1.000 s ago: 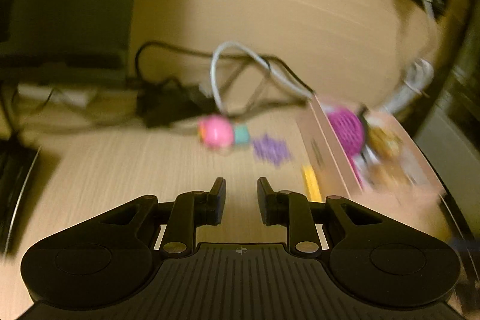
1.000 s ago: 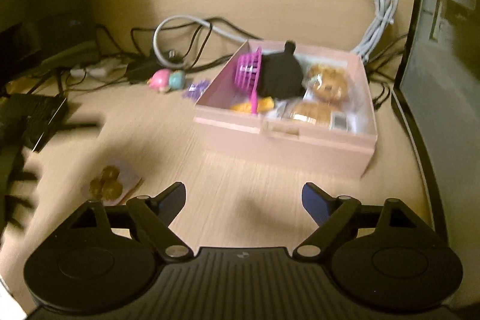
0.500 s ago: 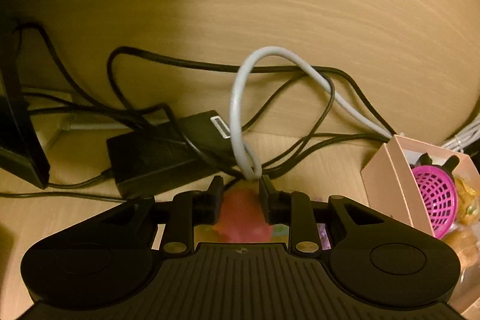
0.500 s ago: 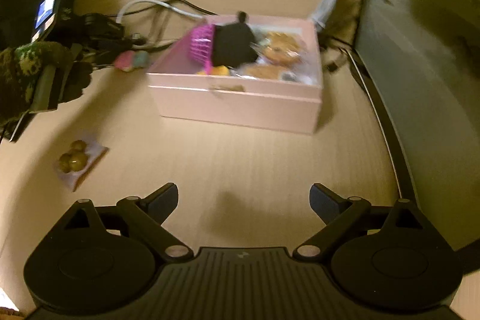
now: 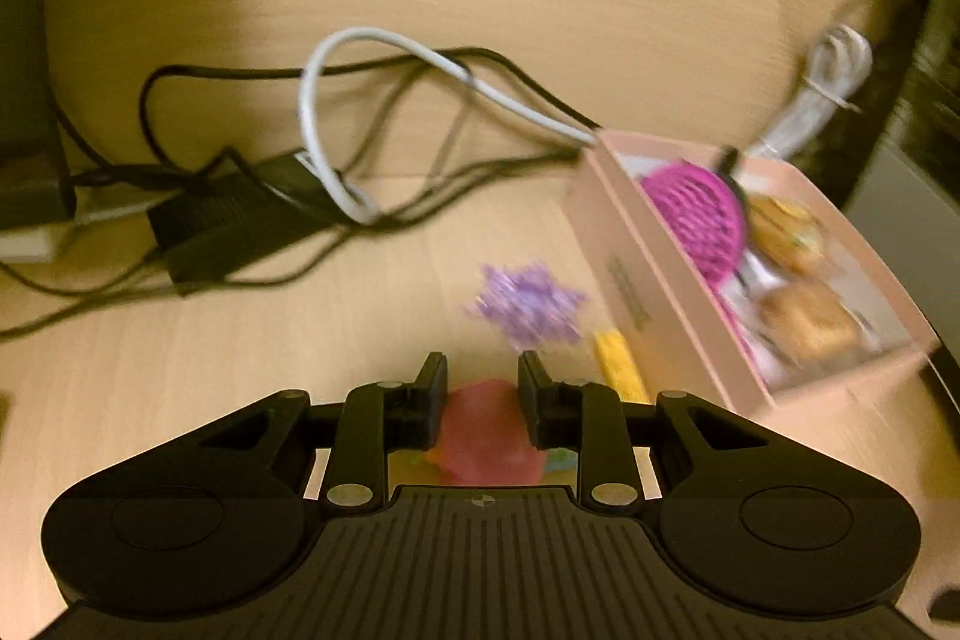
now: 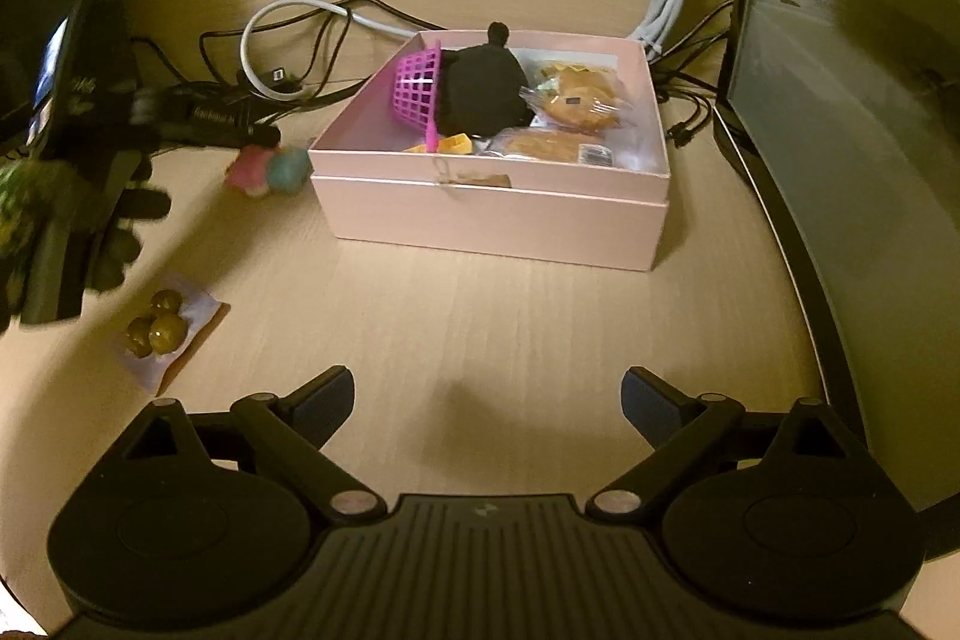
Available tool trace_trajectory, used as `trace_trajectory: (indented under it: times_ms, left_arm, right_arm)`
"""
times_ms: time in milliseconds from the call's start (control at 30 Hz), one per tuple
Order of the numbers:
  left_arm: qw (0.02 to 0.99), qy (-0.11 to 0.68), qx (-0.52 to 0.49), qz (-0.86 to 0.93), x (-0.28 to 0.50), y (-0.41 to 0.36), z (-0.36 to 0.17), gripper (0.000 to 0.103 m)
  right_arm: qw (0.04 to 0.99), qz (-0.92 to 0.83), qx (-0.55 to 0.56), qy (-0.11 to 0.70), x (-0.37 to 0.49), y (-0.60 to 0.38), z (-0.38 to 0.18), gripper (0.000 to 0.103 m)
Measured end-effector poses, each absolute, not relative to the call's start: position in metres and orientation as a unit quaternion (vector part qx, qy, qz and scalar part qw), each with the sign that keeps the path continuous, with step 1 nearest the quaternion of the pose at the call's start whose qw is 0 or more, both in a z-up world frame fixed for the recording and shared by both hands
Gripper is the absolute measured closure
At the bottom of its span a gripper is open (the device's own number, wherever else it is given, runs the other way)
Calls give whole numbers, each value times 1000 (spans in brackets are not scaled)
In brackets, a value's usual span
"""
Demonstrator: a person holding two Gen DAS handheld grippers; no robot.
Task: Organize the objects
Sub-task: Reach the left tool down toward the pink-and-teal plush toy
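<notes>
Left wrist view: the left gripper (image 5: 482, 381) pinches a pink toy (image 5: 487, 437) between its fingers, near the camera. Beyond lie a purple trinket (image 5: 528, 305) and a yellow piece (image 5: 618, 365), with the pink box (image 5: 654, 280) to the right.

Right wrist view: the right gripper (image 6: 485, 401) is spread wide, holding nothing, above the wooden desk (image 6: 480, 316). The box sits far centre; a packet of olives (image 6: 161, 329) lies near left.

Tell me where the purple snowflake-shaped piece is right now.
In the left wrist view, the purple snowflake piece lies on the desk just ahead of the left gripper, left of the pink box, beside a yellow piece.
</notes>
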State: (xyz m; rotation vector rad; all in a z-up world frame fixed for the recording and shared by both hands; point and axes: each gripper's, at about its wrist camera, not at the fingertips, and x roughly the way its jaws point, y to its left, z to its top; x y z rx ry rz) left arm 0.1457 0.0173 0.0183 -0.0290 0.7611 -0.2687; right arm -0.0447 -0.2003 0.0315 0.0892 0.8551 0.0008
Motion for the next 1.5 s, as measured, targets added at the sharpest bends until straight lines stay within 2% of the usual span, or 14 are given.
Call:
trace_trajectory:
  times_ms: [267,433,800,1100,1500]
  left_arm:
    - [913,385,-24,-135,113,18,22,75]
    - [918,367,-25,-148,102,15,32,75]
    - [907,397,-82,-114,195,8,31,75]
    - [901,423,6,-98,246,-22,2,75]
    - [896,411,75,-154,187,-19,-3,75]
  right_arm:
    - [912,1,45,407,-53,-196,35,5]
    - [912,-5,48,408,-60,-195,35,4]
    - [909,-21,48,413,-75,-197,32,3]
    - [898,-46,60,433,-82,-211,22,2]
    - [899,-33,61,433,-70,-211,21,2]
